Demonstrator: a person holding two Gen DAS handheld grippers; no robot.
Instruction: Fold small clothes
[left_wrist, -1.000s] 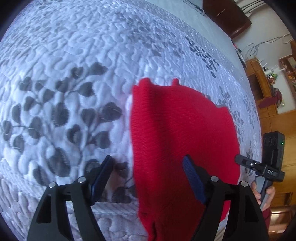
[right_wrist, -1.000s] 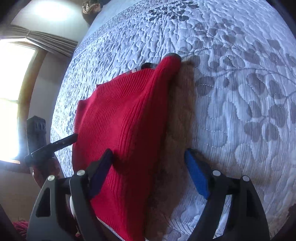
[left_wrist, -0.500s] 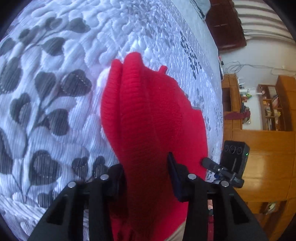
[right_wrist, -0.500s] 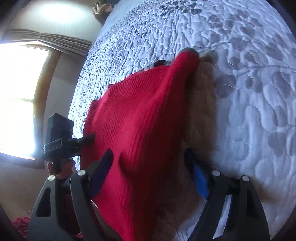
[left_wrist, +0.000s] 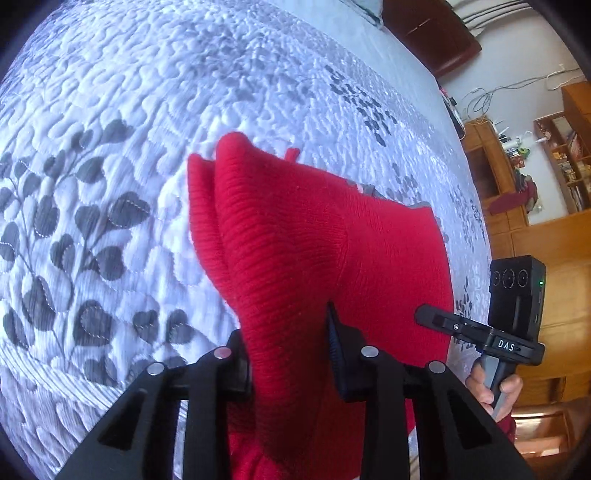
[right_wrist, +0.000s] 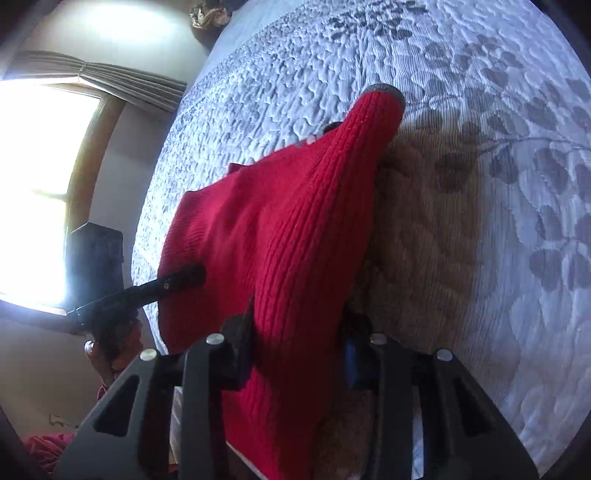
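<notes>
Red knitted garment (left_wrist: 314, 236), ribbed, lying on a bed covered by a white quilted bedspread (left_wrist: 147, 110) with a grey leaf pattern; near edge raised off the bed and bunched at two places, the rest draping down to the bedspread toward the upper middle of both frames. Left gripper (left_wrist: 290, 354): black frame, dark pads, at the bottom centre of the left wrist view; a thick fold of the knit stands between its fingers (left_wrist: 334, 339), which are closing and pressing on the cloth from both sides. Right gripper (right_wrist: 297, 350): same build, at the bottom centre of the right wrist view; its fingers (right_wrist: 240, 332) likewise closing, clamped on a second fold of the same garment. Grey trim shows at the garment's far tip (right_wrist: 384, 88) in the right wrist view. Right gripper also visible at the lower right of the left wrist view, a person's hand (left_wrist: 491, 387) around its handle. Left gripper appears at the left of the right wrist view against a bright window (right_wrist: 40, 184). Wooden furniture (left_wrist: 524, 229) at the right edge of the left wrist view.
</notes>
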